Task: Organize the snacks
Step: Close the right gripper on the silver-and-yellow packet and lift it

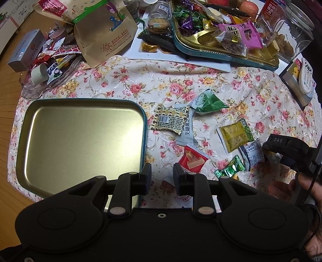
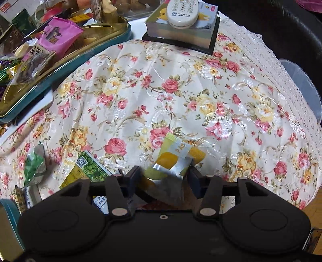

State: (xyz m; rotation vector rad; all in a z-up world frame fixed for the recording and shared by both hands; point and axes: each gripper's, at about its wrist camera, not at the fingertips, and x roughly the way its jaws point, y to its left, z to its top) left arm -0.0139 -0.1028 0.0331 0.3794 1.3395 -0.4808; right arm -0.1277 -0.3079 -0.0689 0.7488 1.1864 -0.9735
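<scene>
Slippage is the main risk: the yellow sachet (image 2: 173,159) on the bench cloth (image 2: 181,90) sits between the right tongs (image 2: 164,177), barely pinched at its crinkled foil edge; the left tongs (image 1: 162,177), nearly closed and empty, hang beside the empty tin (image 1: 80,141)

The widest free room lies on the right half of the flowered counter (image 2: 181,90), a bare stretch running from the yellow-green packet (image 2: 173,159) up to the notepad block (image 2: 181,34) with a remote (image 2: 183,12) on top. The left side is closed in by the filled snack tin (image 1: 221,54) at the back and, nearer, the empty tin lid (image 1: 80,141), whose inside is clear. Between them loose packets (image 1: 177,123) lie scattered, with only narrow gaps of cloth. At the far left a paper bag (image 1: 104,34) and a heap of wrappers block the way.
</scene>
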